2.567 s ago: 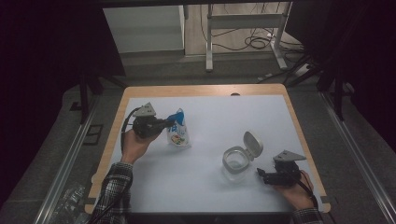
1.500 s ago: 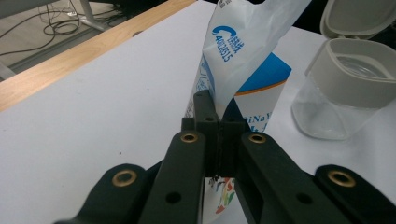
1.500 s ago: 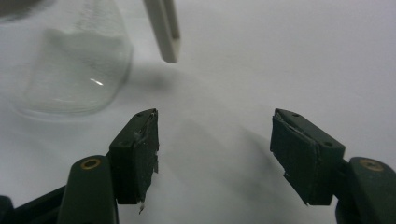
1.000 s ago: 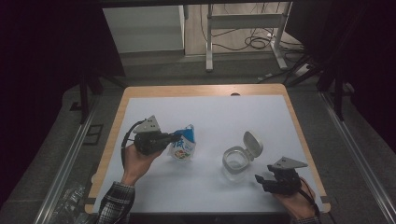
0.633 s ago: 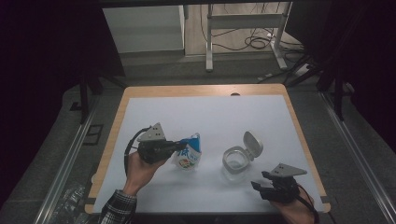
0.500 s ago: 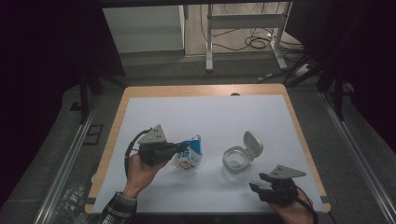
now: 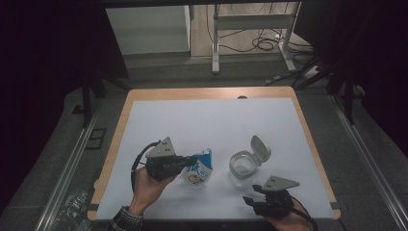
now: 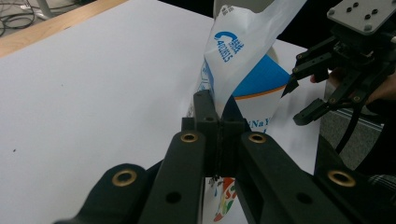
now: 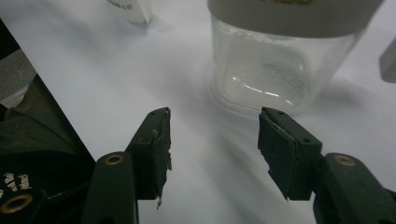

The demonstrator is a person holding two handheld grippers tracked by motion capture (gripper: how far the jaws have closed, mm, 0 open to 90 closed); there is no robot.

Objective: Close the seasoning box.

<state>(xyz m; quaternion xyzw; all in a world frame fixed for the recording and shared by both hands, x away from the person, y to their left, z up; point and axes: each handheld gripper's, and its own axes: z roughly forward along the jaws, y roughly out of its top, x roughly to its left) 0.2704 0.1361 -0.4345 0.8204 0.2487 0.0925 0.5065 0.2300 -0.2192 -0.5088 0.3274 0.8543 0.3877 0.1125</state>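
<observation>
A blue and white printed pouch (image 7: 198, 171) hangs by its thin top edge, and my left gripper (image 7: 188, 161) is shut on that edge. In the left gripper view the pouch (image 8: 243, 51) rises from the closed jaws of my left gripper (image 8: 217, 105). To its right stands a clear plastic jar (image 7: 242, 166) with its flip lid (image 7: 260, 147) open. My right gripper (image 7: 248, 199) is near the front edge, just short of the jar. In the right gripper view the jar (image 9: 261, 70) stands beyond the open jaws of my right gripper (image 9: 212, 135); they have just been closing, with nothing between them.
A white sheet (image 7: 216, 120) covers the wooden table (image 7: 207, 94). A person's hands hold both grippers at the near edge. The floor beside the table is dark, with metal rails (image 7: 67, 183) on the left and cables and a table frame beyond the far edge.
My left gripper has carried the pouch nearer and to the right, toward the jar. My right gripper has slid left along the front edge and its jaws have narrowed.
</observation>
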